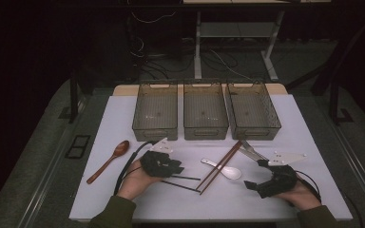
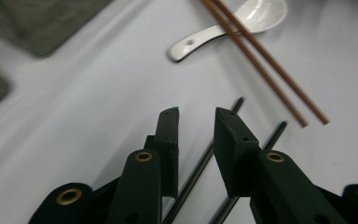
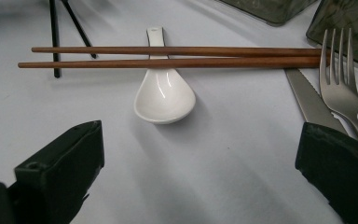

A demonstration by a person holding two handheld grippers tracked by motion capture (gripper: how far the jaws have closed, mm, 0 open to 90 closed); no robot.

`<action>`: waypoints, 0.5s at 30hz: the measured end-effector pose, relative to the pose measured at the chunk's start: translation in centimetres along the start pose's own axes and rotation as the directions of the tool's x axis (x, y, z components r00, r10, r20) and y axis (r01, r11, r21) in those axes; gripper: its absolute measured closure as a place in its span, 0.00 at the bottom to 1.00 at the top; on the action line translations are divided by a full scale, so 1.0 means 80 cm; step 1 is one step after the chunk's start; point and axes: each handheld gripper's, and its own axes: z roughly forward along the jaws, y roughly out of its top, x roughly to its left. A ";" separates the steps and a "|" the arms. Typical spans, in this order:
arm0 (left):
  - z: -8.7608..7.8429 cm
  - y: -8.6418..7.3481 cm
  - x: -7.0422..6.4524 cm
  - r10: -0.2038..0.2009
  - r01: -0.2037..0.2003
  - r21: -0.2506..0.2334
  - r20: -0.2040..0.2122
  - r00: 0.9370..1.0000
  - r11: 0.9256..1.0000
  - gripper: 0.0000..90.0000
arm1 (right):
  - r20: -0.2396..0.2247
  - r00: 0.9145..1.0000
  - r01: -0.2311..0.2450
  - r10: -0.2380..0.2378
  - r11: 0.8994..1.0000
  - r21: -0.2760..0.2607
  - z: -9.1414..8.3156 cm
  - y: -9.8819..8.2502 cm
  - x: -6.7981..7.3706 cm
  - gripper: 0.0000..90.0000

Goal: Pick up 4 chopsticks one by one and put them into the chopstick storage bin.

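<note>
A pair of black chopsticks (image 1: 185,178) lies on the white table just ahead of my left gripper (image 1: 179,168). In the left gripper view one black chopstick (image 2: 200,163) runs on the table below the narrow gap of my left gripper (image 2: 196,114), which is open with its pads touching nothing. Two brown chopsticks (image 1: 221,165) lie across the handle of a white ceramic spoon (image 1: 229,171). My right gripper (image 3: 200,140) stands wide open, low over the table, facing the white spoon (image 3: 164,95) and the brown chopsticks (image 3: 168,56), apart from both.
Three mesh baskets (image 1: 155,133) (image 1: 205,133) (image 1: 256,133) stand side by side at the back. A wooden spoon (image 1: 109,161) lies at the left. A knife (image 3: 307,100) and a fork (image 3: 342,88) lie by my right gripper's far jaw.
</note>
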 end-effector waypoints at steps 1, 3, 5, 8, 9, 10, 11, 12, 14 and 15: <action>0.006 0.002 -0.002 0.011 -0.011 0.009 0.012 1.000 1.000 0.78 | -0.001 1.000 0.000 0.000 1.000 0.002 0.000 0.000 0.000 0.01; 0.017 0.006 -0.005 0.031 -0.032 0.028 0.030 0.999 0.999 0.78 | -0.001 1.000 -0.001 0.001 1.000 0.002 0.000 0.000 0.000 0.01; 0.027 0.009 -0.007 0.041 -0.043 0.035 0.054 0.998 0.998 0.80 | -0.001 1.000 -0.001 0.001 1.000 0.003 0.000 0.000 0.001 0.01; 0.039 0.013 -0.010 0.059 -0.062 0.044 0.075 0.995 0.997 0.82 | 0.000 1.000 -0.004 0.004 1.000 0.001 0.001 0.000 0.001 0.01; 0.042 0.015 -0.011 0.069 -0.073 0.049 0.083 0.994 0.996 0.83 | 0.001 1.000 -0.004 0.004 1.000 0.002 0.001 0.000 0.001 0.01; 0.045 0.015 -0.013 0.069 -0.074 0.054 0.090 0.994 0.996 0.84 | 0.001 1.000 -0.004 0.004 1.000 0.003 0.001 0.000 0.001 0.01; 0.047 0.015 -0.014 0.078 -0.083 0.056 0.093 0.993 0.995 0.85 | 0.001 1.000 -0.004 0.004 1.000 0.001 0.001 0.000 0.001 0.01; 0.048 0.015 -0.015 0.086 -0.092 0.058 0.096 0.992 0.994 0.85 | 0.000 1.000 -0.002 0.002 1.000 0.002 0.001 0.000 0.001 0.01; 0.050 0.015 -0.016 0.086 -0.093 0.060 0.102 0.991 0.994 0.87 | 0.000 1.000 -0.002 0.002 1.000 0.002 0.001 0.000 0.001 0.01; 0.051 0.015 -0.017 0.090 -0.096 0.057 0.104 0.990 0.994 0.87 | 0.000 1.000 -0.002 0.002 1.000 0.002 0.001 0.000 0.001 0.01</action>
